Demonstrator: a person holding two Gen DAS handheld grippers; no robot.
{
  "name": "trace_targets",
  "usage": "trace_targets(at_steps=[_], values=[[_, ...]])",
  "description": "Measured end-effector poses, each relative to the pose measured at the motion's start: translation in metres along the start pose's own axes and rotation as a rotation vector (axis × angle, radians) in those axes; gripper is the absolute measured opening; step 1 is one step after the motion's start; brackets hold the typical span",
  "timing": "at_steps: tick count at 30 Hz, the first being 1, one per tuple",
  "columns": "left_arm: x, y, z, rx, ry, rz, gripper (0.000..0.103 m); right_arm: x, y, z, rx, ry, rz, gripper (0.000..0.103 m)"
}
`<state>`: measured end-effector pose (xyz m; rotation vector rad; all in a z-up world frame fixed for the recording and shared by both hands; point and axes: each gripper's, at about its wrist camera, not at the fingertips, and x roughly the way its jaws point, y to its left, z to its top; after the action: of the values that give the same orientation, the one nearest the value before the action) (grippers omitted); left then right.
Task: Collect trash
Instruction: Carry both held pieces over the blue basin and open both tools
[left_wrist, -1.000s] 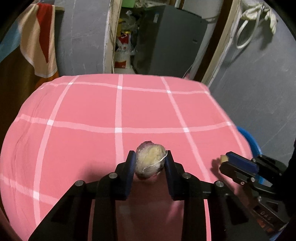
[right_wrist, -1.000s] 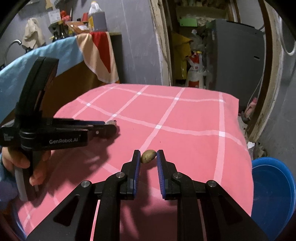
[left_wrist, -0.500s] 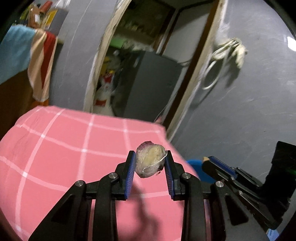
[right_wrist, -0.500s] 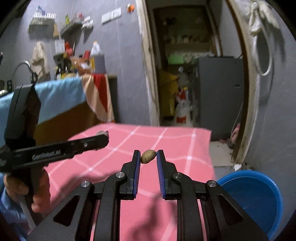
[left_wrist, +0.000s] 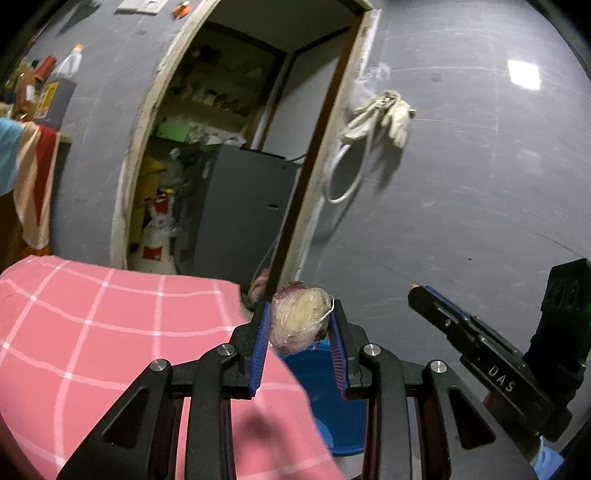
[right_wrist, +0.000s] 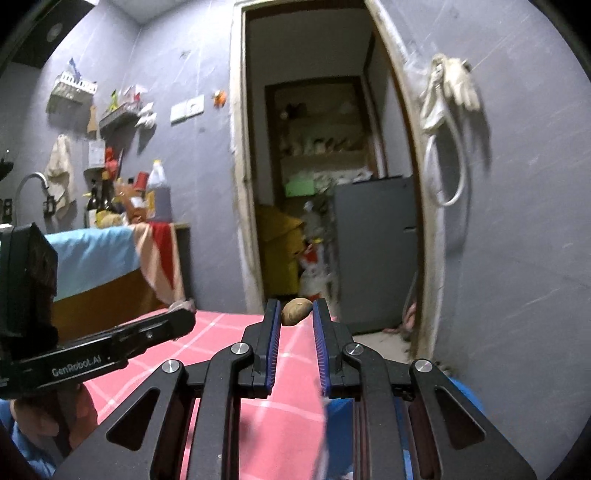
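A: Looking at the left gripper (left_wrist: 300, 325) first: how do its jaws stand?

B: They are partly closed, pressed against both sides of a pale, papery bulb scrap (left_wrist: 300, 320) with purplish skin and a thin white string across it. The scrap sits at the very tips, held up in the air.

A: And what lies under it?

B: The blue basin (left_wrist: 325, 398) shows just below and beyond the tips, to the right of the pink checked cloth (left_wrist: 110, 332) that covers the counter. The gripper points level toward the grey wall and the doorway.

A: The right gripper (right_wrist: 295, 314)?

B: Its jaws are drawn in to a narrow gap and pinch a small brownish nut-like scrap (right_wrist: 295, 311) between the tips. It touches the left pad clearly; the contact on the right is hard to make out. It also hangs in the air, over the far edge of the pink cloth.

A: How do the two tools sit against each other?

B: Each shows in the other's view: the left one lies low at the left of the right camera, with a hand (right_wrist: 44, 417) on its grip; the right one enters at the right of the left camera. A strip of the blue basin shows below the right gripper.
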<state>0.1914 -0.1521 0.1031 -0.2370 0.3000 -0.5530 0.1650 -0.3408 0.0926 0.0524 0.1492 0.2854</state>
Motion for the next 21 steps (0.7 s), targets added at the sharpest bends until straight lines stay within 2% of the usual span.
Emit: trace_targets(at_steps=[11,15,21], values=[[0.022,-0.056,-0.011,0.061,-0.004,-0.075,0.026,-0.039,-0.035,-0.004,-0.015,-0.051,-0.109,0.016],[0.037,-0.067,-0.016,0.106,0.027,-0.078,0.026,-0.042,-0.053,-0.013,0.013,-0.039,-0.130,0.016],[0.063,-0.080,-0.030,0.140,0.120,-0.076,0.026,-0.034,-0.074,-0.031,0.064,0.022,-0.152,0.016]])
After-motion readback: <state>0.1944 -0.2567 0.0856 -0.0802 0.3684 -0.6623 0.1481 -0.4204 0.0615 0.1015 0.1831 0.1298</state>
